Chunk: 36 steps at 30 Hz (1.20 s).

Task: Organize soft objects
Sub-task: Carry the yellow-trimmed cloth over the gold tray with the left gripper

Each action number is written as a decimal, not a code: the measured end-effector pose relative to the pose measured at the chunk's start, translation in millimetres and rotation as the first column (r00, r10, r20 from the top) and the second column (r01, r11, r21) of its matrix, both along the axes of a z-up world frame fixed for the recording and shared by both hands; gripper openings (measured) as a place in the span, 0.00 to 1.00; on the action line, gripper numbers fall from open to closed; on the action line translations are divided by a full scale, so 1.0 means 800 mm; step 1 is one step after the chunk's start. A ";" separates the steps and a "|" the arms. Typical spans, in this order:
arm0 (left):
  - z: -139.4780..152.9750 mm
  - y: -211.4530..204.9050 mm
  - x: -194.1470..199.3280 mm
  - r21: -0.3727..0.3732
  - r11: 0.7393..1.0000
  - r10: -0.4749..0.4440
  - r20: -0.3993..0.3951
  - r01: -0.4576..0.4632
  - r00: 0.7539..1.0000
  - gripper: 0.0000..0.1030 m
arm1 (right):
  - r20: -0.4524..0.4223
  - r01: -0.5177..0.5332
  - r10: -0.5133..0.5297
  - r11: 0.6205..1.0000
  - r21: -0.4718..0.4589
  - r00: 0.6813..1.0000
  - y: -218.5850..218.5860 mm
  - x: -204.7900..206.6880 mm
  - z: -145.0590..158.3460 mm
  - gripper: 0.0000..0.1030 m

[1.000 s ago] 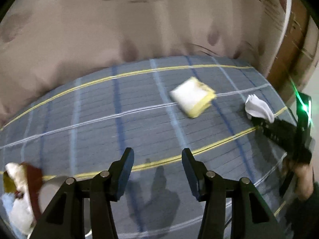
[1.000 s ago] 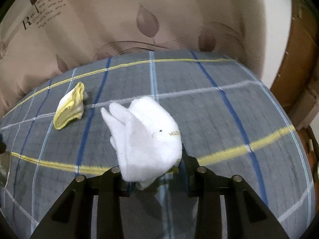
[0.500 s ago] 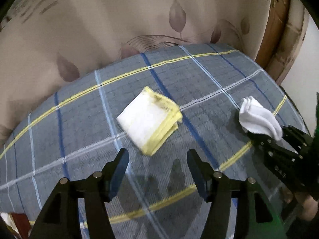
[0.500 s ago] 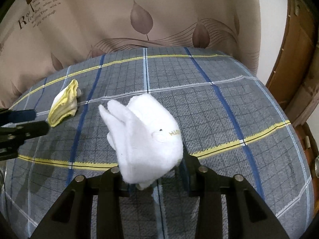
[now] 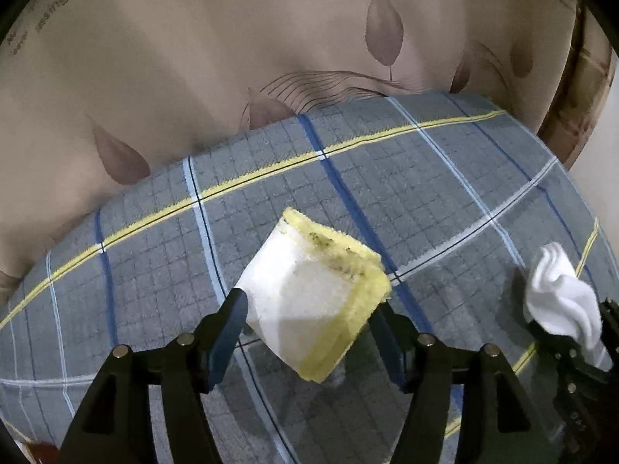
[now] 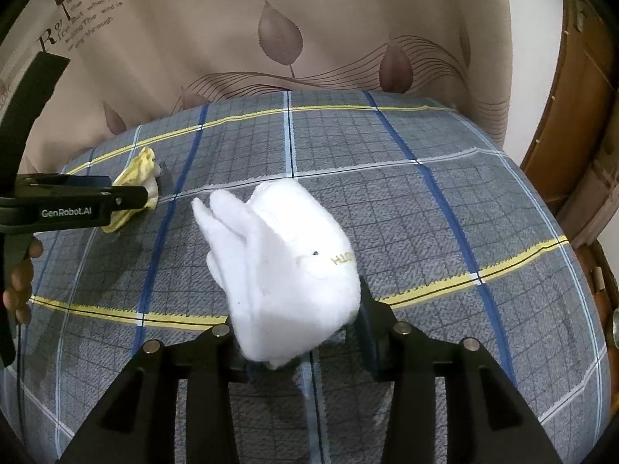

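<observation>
A folded white cloth with yellow edging (image 5: 313, 301) lies on the plaid bedcover (image 5: 425, 193). My left gripper (image 5: 309, 328) is open, its fingers on either side of the cloth, not closed on it. The cloth also shows in the right wrist view (image 6: 135, 181), partly behind the left gripper (image 6: 127, 197). My right gripper (image 6: 298, 332) is shut on a white sock (image 6: 282, 270) and holds it above the cover. The sock also shows at the right edge of the left wrist view (image 5: 561, 297).
A beige curtain with leaf prints (image 6: 290, 31) hangs behind the bed. Wooden furniture (image 6: 580, 96) stands at the right. A red and white item (image 5: 35, 452) shows at the lower left corner of the left wrist view.
My left gripper has moved forward to the yellow-edged cloth, which now sits between its open fingers. My right gripper still holds the sock, nearly in place.
</observation>
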<state>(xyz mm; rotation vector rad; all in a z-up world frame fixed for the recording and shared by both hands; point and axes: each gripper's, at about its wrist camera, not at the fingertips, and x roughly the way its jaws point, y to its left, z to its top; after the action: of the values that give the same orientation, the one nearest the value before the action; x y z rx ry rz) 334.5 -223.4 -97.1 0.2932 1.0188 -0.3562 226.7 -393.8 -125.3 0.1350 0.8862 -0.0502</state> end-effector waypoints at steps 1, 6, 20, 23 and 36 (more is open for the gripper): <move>-0.001 0.001 0.000 -0.001 1.000 -0.010 0.009 0.010 1.000 0.67 | -0.001 -0.003 0.003 1.000 -0.003 1.000 0.001 0.000 0.000 0.41; -0.011 0.027 0.011 -0.098 0.994 0.046 -0.036 -0.049 0.998 0.73 | -0.004 -0.005 0.005 1.000 -0.019 1.000 0.005 0.000 -0.002 0.42; -0.010 0.049 -0.005 -0.101 0.991 0.082 -0.022 -0.083 0.996 0.62 | -0.005 -0.004 0.004 1.000 -0.022 1.000 0.006 0.001 -0.004 0.42; -0.009 0.051 -0.013 -0.084 0.992 0.088 -0.013 -0.089 0.996 0.62 | -0.005 -0.004 0.004 1.000 -0.024 1.000 0.007 0.001 -0.004 0.42; 0.011 0.072 -0.056 -0.047 0.994 0.101 0.014 -0.100 0.995 0.62 | -0.007 -0.003 0.003 1.000 -0.030 1.000 0.007 0.001 -0.004 0.42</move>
<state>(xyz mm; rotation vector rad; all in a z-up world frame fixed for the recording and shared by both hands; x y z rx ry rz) 290.0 -166.0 -88.3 0.2018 1.0036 -0.2855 227.4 -388.0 -128.3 0.1053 0.8920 -0.0616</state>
